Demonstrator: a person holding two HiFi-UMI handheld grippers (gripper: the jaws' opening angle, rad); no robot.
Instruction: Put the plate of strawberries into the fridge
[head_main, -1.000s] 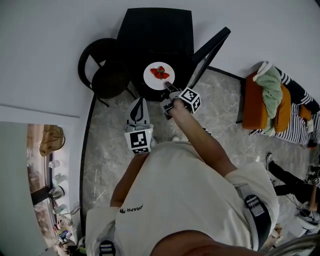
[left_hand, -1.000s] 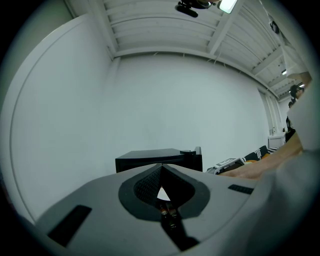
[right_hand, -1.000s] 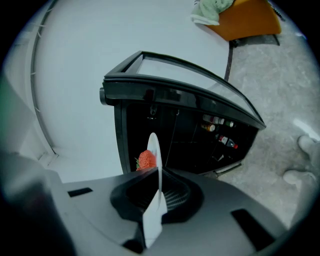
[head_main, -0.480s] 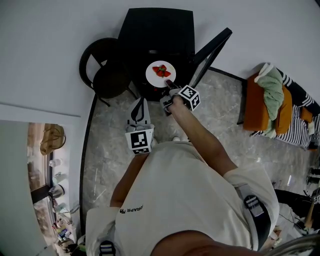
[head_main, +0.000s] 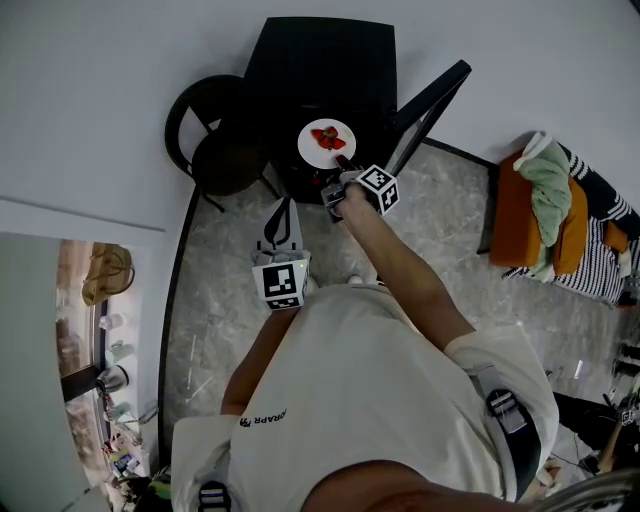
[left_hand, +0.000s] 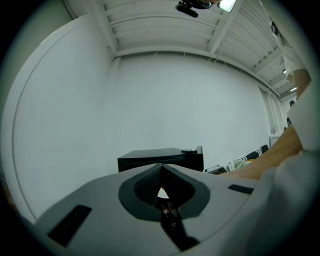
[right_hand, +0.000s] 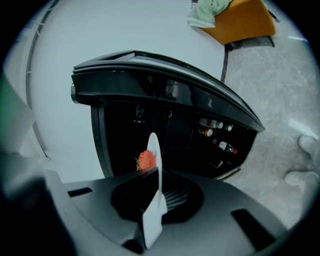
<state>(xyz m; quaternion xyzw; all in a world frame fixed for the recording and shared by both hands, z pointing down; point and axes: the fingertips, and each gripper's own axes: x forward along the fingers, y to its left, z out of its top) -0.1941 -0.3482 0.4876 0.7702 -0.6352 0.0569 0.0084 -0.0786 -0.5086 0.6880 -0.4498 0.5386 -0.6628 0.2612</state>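
Nearest the head camera, at the bottom of the frame, we are seeing our own white shirt (head_main: 370, 400) and both forearms reaching up the picture. The left gripper (head_main: 281, 212) is hanging just above the shirt, left of centre, over the grey marbled floor (head_main: 220, 320). In its own view the left gripper (left_hand: 161, 170) is showing its jaws pressed together with nothing between them.

A little higher and to the right, the right gripper (head_main: 343, 165) is reaching further out, its marker cube sitting just behind it. Its jaws are clamped on the near edge of the white plate (head_main: 318, 152). In the right gripper view the plate (right_hand: 154, 145) is showing edge-on, rising out of the right gripper (right_hand: 159, 176), with a red strawberry (right_hand: 146, 160) against its left face.

The plate is sitting in the upper middle of the head view, with the strawberries (head_main: 327, 137) clustered on its far half. It is lying at the open front of the black fridge (head_main: 320, 60); we cannot tell whether it is resting on a shelf.

The fridge door (head_main: 430, 103) is standing open, slanting to the upper right. In the right gripper view the dark inside is facing us, with small bottles (right_hand: 215, 127) in a row at its right. A black chair (head_main: 215, 150) is standing just left of the fridge. Well apart, at the right edge, an orange seat (head_main: 520, 215) is holding a green cloth (head_main: 552, 180).
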